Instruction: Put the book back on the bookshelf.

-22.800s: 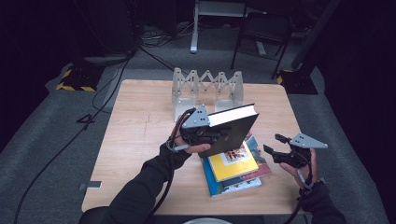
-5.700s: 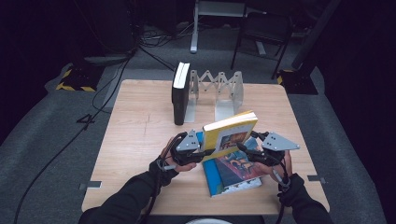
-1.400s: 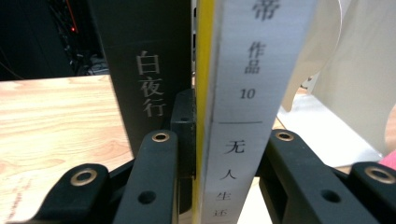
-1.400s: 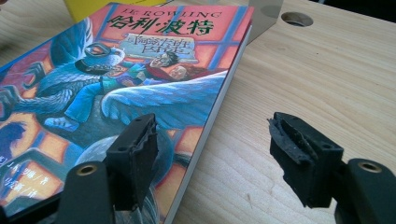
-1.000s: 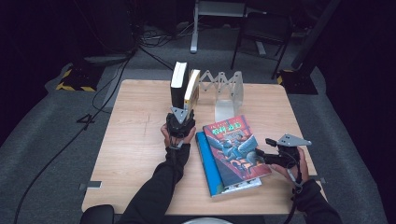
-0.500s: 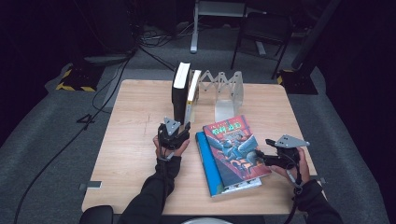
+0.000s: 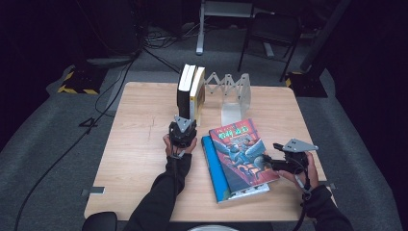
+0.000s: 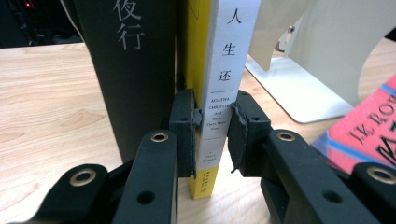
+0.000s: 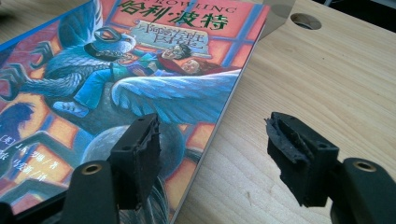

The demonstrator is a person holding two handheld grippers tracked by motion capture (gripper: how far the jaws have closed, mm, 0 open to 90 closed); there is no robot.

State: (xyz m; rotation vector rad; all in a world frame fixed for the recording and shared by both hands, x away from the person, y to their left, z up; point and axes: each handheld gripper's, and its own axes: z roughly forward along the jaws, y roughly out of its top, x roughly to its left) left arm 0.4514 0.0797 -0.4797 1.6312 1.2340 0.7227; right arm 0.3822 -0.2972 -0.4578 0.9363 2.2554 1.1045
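Altogether two upright books point(image 7: 190, 91), two flat books point(image 7: 238, 161)

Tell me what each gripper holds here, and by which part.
The left gripper, whose jaws have just been closing, clamps the yellow book by the lower part of its white spine. The right gripper is open, holding nothing.
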